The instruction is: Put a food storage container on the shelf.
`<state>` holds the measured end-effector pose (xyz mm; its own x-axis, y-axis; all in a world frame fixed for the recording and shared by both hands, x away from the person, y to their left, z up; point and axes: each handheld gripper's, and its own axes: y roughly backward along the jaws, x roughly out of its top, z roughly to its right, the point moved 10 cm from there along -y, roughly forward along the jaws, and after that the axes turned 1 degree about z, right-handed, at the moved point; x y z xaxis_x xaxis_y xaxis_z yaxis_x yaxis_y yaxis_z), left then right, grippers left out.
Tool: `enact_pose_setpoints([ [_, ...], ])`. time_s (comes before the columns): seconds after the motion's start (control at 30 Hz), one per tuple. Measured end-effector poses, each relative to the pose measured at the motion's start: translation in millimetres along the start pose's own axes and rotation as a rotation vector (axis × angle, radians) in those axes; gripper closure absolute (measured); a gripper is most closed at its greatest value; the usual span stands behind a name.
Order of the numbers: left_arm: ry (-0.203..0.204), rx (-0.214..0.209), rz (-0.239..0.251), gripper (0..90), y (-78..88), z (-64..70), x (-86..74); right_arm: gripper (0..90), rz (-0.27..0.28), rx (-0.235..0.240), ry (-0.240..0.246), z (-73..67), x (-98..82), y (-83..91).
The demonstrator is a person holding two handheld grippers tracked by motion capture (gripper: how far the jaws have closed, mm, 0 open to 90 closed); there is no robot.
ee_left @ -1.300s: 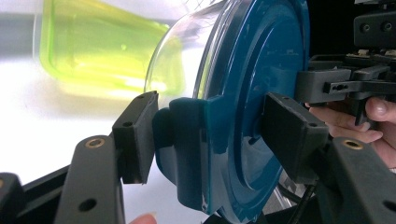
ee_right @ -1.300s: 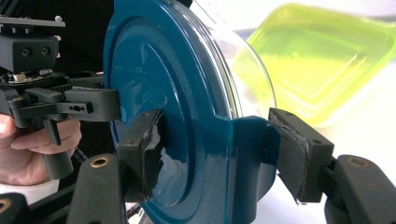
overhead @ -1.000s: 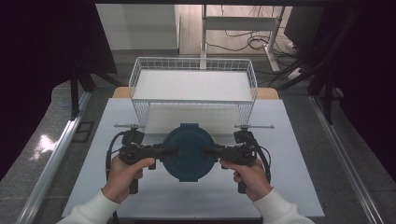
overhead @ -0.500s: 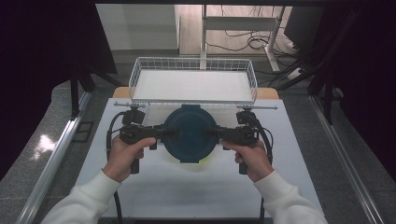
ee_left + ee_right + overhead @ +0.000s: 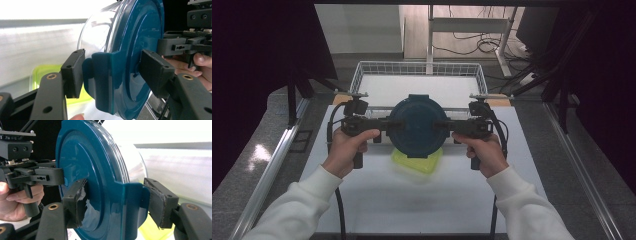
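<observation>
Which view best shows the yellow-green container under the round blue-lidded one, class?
The high view: the yellow-green container lies on the white table, partly hidden below the lifted blue-lidded container. Both gripper views catch just a corner of it behind their jaws.

A glossy, smooth teal plastic lid (image 5: 135,50) is seen on a clear bowl (image 5: 96,30), gripped by matt black pads (image 5: 77,195), near a wire-mesh basket (image 5: 419,70).

Bright centre, dark edges
The white table (image 5: 422,200) is evenly lit; both upper corners fall black, and the gripper views' backgrounds wash out, blurred and overexposed.
</observation>
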<state>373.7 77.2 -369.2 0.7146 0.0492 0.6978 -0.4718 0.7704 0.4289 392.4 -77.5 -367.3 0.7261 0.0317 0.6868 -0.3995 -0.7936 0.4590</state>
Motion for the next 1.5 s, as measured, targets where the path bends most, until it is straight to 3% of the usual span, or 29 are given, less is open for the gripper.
enact_pose_setpoints([
  [0.5,-0.03,0.007,0.013,39.1,2.3,2.0,39.6,37.6,0.027,0.015,0.02,-2.2,37.2,1.4],
  [0.87,-0.046,0.006,0.017,39.4,-1.5,-1.3,77.0,37.6,0.047,0.017,0.029,0.7,73.0,-1.1],
  [1.1,-0.041,0.008,0.0,39.5,-11.3,-14.1,98.0,37.6,0.039,0.019,0.016,11.4,95.2,-8.9],
  [1.23,-0.028,0.01,-0.004,39.6,-18.2,-21.7,104.1,37.6,0.019,0.02,-0.006,22.7,103.6,-17.0],
  [1.5,0.01,-0.011,-0.001,39.5,-29.2,-34.8,112.3,37.6,0.005,0.0,-0.002,32.6,116.4,-24.2],
])
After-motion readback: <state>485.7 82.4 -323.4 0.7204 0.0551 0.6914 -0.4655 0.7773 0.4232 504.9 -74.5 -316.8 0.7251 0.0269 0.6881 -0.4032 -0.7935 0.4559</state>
